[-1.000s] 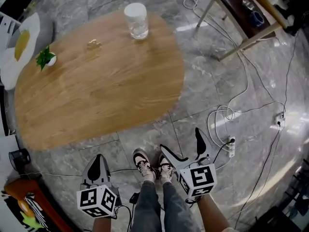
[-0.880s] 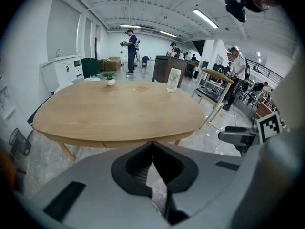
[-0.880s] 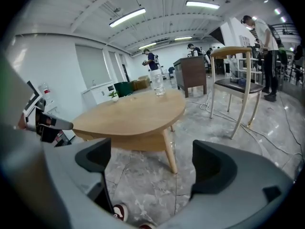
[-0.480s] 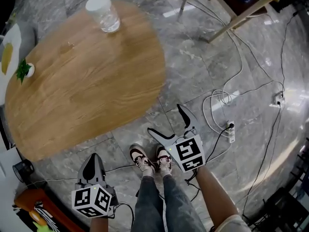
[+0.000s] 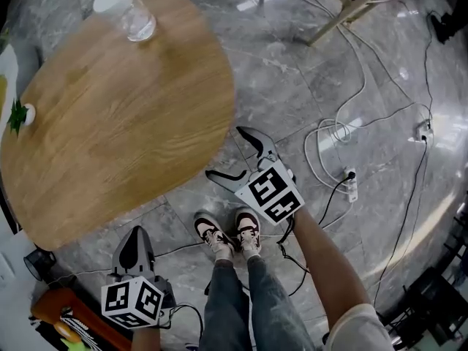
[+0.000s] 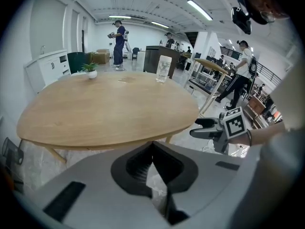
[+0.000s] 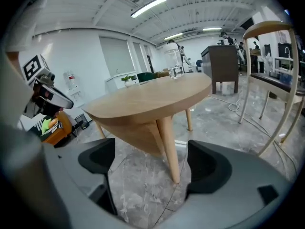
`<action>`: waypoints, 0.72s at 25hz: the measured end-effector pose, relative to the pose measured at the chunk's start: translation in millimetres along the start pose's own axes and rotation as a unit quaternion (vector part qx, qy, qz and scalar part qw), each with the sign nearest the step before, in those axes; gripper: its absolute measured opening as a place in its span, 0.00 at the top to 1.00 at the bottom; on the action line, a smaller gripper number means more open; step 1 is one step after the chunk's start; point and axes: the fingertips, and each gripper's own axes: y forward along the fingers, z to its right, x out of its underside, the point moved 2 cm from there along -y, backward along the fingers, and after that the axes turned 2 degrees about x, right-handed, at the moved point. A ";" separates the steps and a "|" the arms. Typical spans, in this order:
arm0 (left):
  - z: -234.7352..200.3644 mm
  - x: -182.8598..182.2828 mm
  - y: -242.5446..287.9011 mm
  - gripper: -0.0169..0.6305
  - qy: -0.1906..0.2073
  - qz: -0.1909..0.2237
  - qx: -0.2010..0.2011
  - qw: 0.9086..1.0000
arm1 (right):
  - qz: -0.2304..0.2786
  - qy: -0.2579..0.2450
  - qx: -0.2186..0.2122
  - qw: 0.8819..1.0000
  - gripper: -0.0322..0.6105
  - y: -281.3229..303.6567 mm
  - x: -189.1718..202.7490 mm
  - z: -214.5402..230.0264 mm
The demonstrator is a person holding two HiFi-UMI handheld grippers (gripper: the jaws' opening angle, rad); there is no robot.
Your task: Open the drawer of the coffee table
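Under the oval wooden top of the desk (image 5: 110, 123), if anywhere, sits the drawer: no front or pull shows from above, and only the right gripper view catches a wooden box (image 7: 136, 132) tucked beneath the top beside a tapered leg (image 7: 169, 147), which I take to be its housing. The step in hand looks like the approach, so finding the drawer's face comes first. The right gripper (image 5: 225, 153) hangs low off the desk's near-right edge, apart from it, jaws released and wide though they have just been narrowing a little, with nothing between them but floor and that leg well beyond. It should come in level with the box, square to whichever face carries the pull, clench only once the jaws straddle it, then draw straight out rather than upward so the desk neither tips nor slides. The left gripper (image 5: 136, 238) waits by the person's shoes (image 5: 228, 234), jaws clenched on nothing; it could steady the top if the desk drags. A glass (image 5: 126, 13) and a small plant (image 5: 17, 114) stand near the desk's far and left edges, so a jerk could topple them, and loose cables (image 5: 344, 130) lie on the floor to the right, near the feet.
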 end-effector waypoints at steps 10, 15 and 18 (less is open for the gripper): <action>-2.5 -2.1 9.3 0.98 -0.001 -0.006 0.007 1.000 | -0.001 -0.040 -0.057 0.998 0.37 24.5 -5.9 -8.2; -5.2 -0.3 14.4 0.98 -0.006 -0.008 0.008 1.000 | -0.005 -0.057 -0.068 0.996 0.44 33.0 -10.6 -8.2; -5.9 1.7 17.0 0.98 -0.009 -0.010 0.009 1.000 | -0.007 -0.065 -0.071 0.995 0.53 34.8 -11.9 -7.2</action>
